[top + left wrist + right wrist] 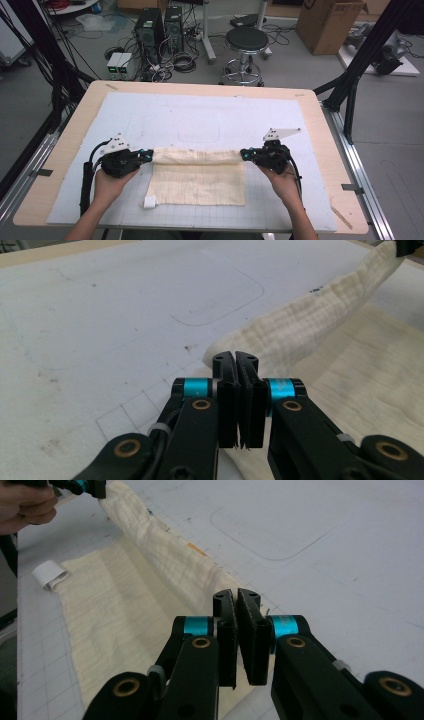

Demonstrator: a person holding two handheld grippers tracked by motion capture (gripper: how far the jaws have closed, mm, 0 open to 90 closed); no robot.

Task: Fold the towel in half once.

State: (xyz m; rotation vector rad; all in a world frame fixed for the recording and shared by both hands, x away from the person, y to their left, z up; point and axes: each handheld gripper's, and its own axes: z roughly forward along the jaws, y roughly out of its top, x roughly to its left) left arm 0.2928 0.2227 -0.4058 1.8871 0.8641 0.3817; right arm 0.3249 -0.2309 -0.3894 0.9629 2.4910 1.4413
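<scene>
Seen from above: a wooden bench point(65, 165) covered by a white gridded mat point(200, 120), filling the middle and lower part of the frame. On the mat, slightly below centre, a cream-coloured cloth point(200, 182), spread flat, with its far edge lifted and bunched into a long roll running left to right. A small white tag point(149, 202) at the cloth's lower left corner.

Left gripper point(148, 155) at centre left, held in a hand point(107, 184) coming up from the bottom edge, jaws closed tight on the left end of the rolled edge. Right gripper point(245, 154) at centre right, held in the other hand point(282, 182), jaws likewise clamped on the right end of that edge. Cloth edge stretched between the two, raised just off the flat part.

Left gripper view: black jaws pressed together at lower centre, cloth pinched between them, the roll running away toward the upper right of the frame. Right gripper view: jaws shut at lower centre on the cloth's corner, the roll leading to the upper left, where the other gripper and fingers appear; tag at middle left.

Beyond the bench, across the top of the high view: a round black stool point(246, 42), computer towers point(159, 26), tangled cables on the floor, a cardboard box point(327, 25) at upper right.
</scene>
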